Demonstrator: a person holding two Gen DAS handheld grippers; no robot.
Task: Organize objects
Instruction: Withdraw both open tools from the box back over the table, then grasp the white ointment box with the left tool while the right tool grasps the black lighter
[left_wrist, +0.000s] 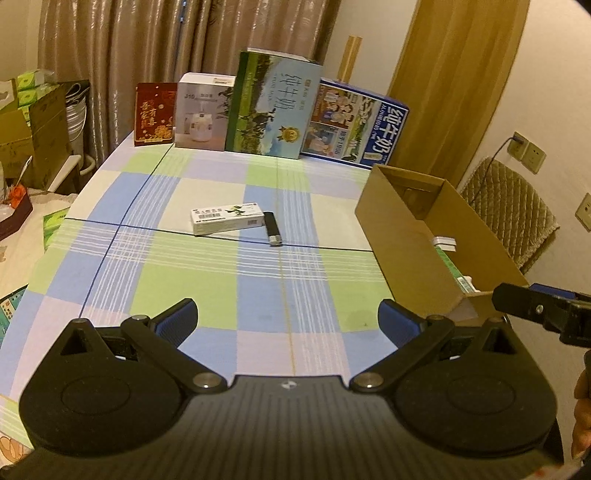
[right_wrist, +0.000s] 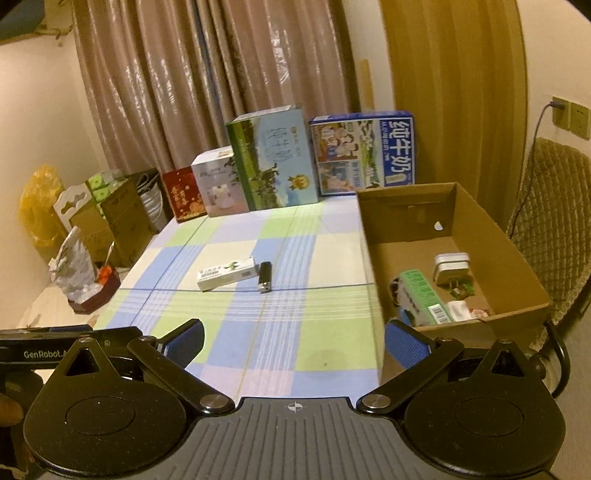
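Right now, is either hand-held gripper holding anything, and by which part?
Nothing is held. The left hand-held gripper and right hand-held gripper are both open, short of the medicine box and lighter.

Your tablecloth (left_wrist: 207, 280) looks like smooth matt checked cloth, and the carton (right_wrist: 517, 266) at the table's right edge is plain matt brown cardboard. The pack (left_wrist: 227, 220) mid-table is printed card with a slight sheen; touching its end, the lighter (left_wrist: 272, 229) is glossy black with a bright metal cap. Your left gripper (left_wrist: 288, 319) has ribbed blue pads (left_wrist: 177, 317) on matt black plastic arms with shiny metal pivots, and so has the right gripper (right_wrist: 294, 341).
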